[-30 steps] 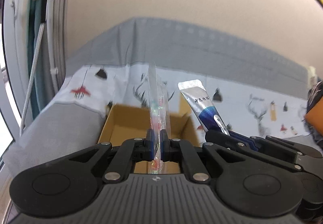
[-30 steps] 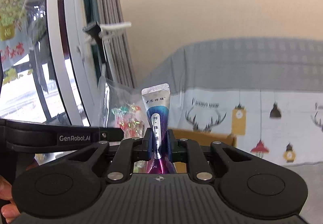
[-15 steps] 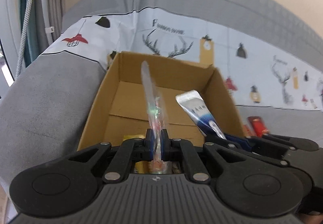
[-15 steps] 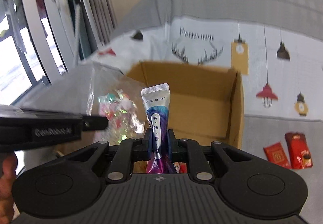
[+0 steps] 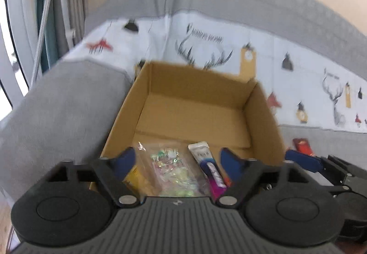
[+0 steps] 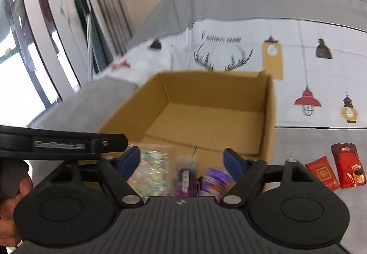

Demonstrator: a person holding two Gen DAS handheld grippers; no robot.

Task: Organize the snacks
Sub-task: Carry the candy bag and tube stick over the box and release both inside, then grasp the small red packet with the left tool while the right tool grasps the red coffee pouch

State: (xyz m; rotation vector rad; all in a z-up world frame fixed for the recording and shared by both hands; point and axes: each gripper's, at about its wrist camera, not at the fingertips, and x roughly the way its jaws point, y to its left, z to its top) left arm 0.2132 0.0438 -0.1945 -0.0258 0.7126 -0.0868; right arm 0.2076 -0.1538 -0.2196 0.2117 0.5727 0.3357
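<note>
both the left tool (image 5: 176,160) and the right tool (image 6: 182,160) gape wide and hold nothing, poised over the near end of the cardboard box (image 5: 195,98) on the grey sofa (image 5: 59,102). the clear candy bag (image 5: 172,169) and the silver-purple sachet (image 5: 209,167) lie side by side on the box floor, sachet at 3 o'clock of the bag. two red packets (image 6: 335,168) rest on the sofa at 3 o'clock of the box.

Your left gripper (image 5: 175,162), clamped on the clear candy bag (image 5: 170,171) a second ago, now stands with its jaws spread wide; the bag lies flat in the near end of the cardboard box (image 5: 263,116). Your right gripper (image 6: 182,161) has likewise let go of the purple-and-silver sachet (image 5: 209,168), which now rests in the box beside the bag. Both views have tipped downward, from the wall onto the box interior.
</note>
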